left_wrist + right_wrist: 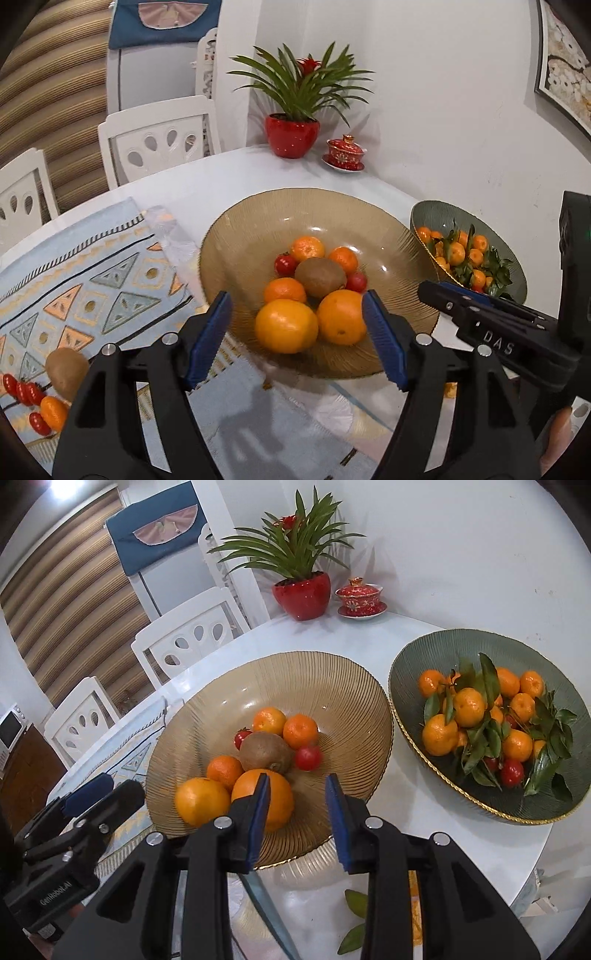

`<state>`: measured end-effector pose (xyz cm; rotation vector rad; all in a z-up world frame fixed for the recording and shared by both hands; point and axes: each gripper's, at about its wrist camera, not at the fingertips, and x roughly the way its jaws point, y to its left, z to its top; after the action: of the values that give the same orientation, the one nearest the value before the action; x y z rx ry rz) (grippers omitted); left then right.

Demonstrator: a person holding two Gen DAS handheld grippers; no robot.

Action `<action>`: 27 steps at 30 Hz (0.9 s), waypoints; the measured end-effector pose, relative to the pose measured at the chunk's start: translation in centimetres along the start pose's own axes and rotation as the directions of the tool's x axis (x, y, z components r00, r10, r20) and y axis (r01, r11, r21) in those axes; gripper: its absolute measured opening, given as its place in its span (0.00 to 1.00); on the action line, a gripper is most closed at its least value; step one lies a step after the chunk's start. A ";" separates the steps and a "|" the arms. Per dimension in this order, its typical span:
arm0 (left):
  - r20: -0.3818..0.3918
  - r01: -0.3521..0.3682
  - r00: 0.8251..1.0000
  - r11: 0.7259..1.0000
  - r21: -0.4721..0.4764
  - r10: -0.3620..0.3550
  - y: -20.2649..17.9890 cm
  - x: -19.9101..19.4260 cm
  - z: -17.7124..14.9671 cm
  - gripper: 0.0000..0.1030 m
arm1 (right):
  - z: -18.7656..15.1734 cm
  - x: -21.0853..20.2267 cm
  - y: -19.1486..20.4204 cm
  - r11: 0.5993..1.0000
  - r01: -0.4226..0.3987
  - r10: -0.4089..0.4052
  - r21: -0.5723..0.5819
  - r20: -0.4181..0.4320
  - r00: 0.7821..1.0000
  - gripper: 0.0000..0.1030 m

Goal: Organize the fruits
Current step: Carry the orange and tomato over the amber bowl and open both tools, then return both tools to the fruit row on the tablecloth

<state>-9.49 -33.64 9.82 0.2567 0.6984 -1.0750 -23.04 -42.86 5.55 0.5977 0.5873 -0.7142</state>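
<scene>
Left gripper (297,339) spread, empty; right gripper (297,818) spread, empty | amber bowl (236,236): oranges (286,325) heaped | risk: nudged fruit rolls out; kiwi (66,373) left on cloth (110,277)

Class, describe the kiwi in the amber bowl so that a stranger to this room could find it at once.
Start at the wide amber glass bowl in the middle of the white table, left of the green bowl of leafy mandarins. In its heap of fruit, look at the centre: the kiwi lies there, ringed by oranges and small red tomatoes. It is the only brown, fuzzy, matte fruit in the bowl.
</scene>
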 end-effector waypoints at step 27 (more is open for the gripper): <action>-0.036 -0.415 0.903 0.847 -0.333 0.429 21.4 -17.3 -14.8 0.92 | -12.5 1.4 23.8 0.852 -0.381 0.316 -0.358 -0.230 0.921 0.45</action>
<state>-1.65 -3.58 6.64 0.0878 0.7340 -0.5251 -8.18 -20.58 3.10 0.3673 0.7292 -0.1873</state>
